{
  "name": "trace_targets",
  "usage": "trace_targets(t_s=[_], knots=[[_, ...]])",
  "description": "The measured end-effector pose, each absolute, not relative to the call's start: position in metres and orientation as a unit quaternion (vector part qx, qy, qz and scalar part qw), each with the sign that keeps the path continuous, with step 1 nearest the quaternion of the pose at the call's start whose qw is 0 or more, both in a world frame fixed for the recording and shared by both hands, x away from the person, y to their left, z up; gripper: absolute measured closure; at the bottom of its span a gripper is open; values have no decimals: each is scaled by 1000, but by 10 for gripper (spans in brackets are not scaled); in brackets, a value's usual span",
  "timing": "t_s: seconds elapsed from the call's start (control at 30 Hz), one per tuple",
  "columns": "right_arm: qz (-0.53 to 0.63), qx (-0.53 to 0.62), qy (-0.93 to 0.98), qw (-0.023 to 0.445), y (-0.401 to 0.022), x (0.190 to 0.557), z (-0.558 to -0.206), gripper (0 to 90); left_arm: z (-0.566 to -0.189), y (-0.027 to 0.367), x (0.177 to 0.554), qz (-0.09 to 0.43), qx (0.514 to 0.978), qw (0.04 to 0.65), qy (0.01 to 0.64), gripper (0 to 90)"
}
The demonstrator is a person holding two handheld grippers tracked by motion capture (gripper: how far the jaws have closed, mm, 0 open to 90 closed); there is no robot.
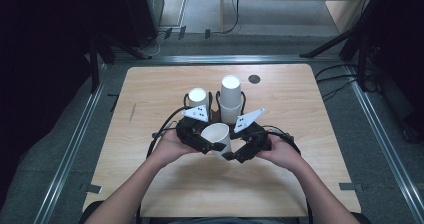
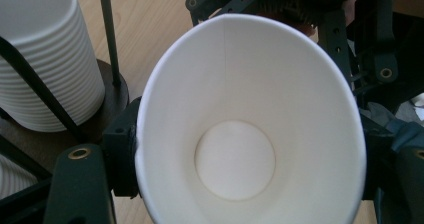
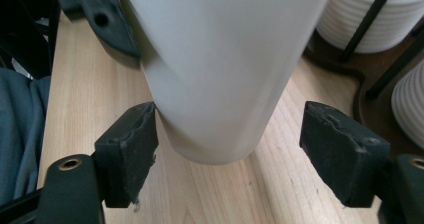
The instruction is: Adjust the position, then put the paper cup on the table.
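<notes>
Grippers first: we are holding the white paper cup (image 1: 217, 136) in the left gripper (image 1: 212, 145), whose jaws are pressing on its wall just under the rim, squeezing the mouth slightly oval. Our right gripper (image 1: 235, 151) is standing wide around the cup's base, one pad (image 3: 131, 151) near or grazing it, the other well clear. We are keeping the cup above the table (image 1: 150, 184), just in front of the two cup stacks (image 1: 231, 96) in their rack. We are judging it very light, thin-walled and easily crushed, so we are favouring a gentle grip near the stiffer rolled rim or the base.
</notes>
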State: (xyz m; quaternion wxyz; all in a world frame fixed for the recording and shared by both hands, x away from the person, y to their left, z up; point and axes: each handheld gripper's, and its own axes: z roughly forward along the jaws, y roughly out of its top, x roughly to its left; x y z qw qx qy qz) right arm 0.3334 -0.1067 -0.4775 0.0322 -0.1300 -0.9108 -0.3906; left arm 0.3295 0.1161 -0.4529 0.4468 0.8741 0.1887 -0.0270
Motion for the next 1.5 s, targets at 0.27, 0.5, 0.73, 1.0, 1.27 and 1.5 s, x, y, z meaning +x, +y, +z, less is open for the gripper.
trace_targets(t_s=[0.27,0.5,0.73,1.0,1.27,1.5], knots=[[-375,-134,-917,21,-110,330,-483,226,-450,122,331,-19,880,436,189,246],[-366,-133,-921,15,-117,331,-483,226,-451,127,332,-6,892,408,194,246],[-370,-147,-917,-10,-128,331,-478,234,-455,132,328,0,901,388,193,245],[-367,-152,-917,-16,-133,329,-479,234,-455,136,328,8,904,381,196,246],[-368,-158,-916,-20,-139,338,-479,234,-458,146,328,15,906,370,205,245],[-381,-158,-911,-20,-141,346,-475,233,-458,159,323,20,903,367,221,245]])
